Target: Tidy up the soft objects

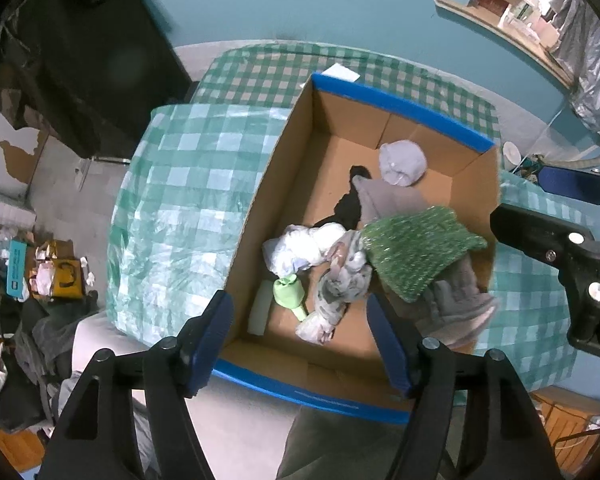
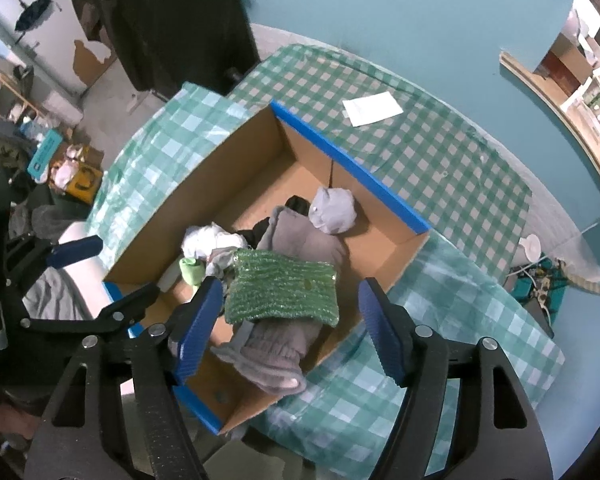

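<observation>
The left gripper point(image 1: 300, 340) hangs over the near end of a cardboard box point(image 1: 260, 208), its blue fingers point(image 1: 210, 344) spread wide with nothing between them. The right gripper point(image 2: 290, 328) points down at the same box from the other side, its jaws likewise parted and empty; its black frame also shows at the right edge of the left wrist view. No earlier picture is at hand to compare.

The box, edged with blue tape point(image 2: 352, 168), fills the middle of both views and sits on a green and white checked cloth point(image 1: 188, 184). Inside it lies a pile of soft things. A green knitted piece point(image 2: 282, 292) rests on top of a grey garment point(image 2: 276, 360), which droops over the box's lower wall. At the far end sits a pale lilac bundle point(image 1: 402, 162), just beside a black cloth point(image 1: 348, 210). Toward the lower left of the pile are a white crumpled cloth point(image 1: 296, 250), a patterned grey cloth point(image 1: 340, 280) and a small light green roll point(image 1: 288, 292). A white sheet of paper point(image 2: 372, 109) lies on the cloth beyond the box, in the upper right.
</observation>
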The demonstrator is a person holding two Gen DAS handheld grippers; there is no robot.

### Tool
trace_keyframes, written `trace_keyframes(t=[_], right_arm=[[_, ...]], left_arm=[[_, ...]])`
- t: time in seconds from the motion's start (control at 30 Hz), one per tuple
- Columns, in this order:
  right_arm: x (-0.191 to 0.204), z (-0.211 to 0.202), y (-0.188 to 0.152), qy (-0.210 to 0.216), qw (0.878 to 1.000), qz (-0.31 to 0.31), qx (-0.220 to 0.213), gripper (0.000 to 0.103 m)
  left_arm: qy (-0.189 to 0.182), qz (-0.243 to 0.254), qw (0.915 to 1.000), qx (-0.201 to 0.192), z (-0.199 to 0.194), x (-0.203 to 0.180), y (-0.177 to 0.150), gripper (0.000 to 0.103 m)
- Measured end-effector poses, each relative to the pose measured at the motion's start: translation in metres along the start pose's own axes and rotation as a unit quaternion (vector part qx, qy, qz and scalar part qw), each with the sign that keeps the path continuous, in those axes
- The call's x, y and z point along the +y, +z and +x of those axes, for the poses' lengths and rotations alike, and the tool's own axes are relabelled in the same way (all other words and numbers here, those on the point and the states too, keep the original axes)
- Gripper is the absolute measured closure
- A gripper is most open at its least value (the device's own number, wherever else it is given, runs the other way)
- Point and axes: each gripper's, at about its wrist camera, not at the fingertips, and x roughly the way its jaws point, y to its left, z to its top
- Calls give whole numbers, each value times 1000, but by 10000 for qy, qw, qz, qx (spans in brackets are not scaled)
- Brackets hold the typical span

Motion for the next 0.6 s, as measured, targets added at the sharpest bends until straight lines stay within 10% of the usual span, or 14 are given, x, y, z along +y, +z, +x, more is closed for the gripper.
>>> trace_keyframes(t=[0.6], right_arm=[[-21, -67, -11, -74, 9967, 513, -620, 27]], left_arm=[[-3, 209, 9981, -585, -59, -27, -3, 22]])
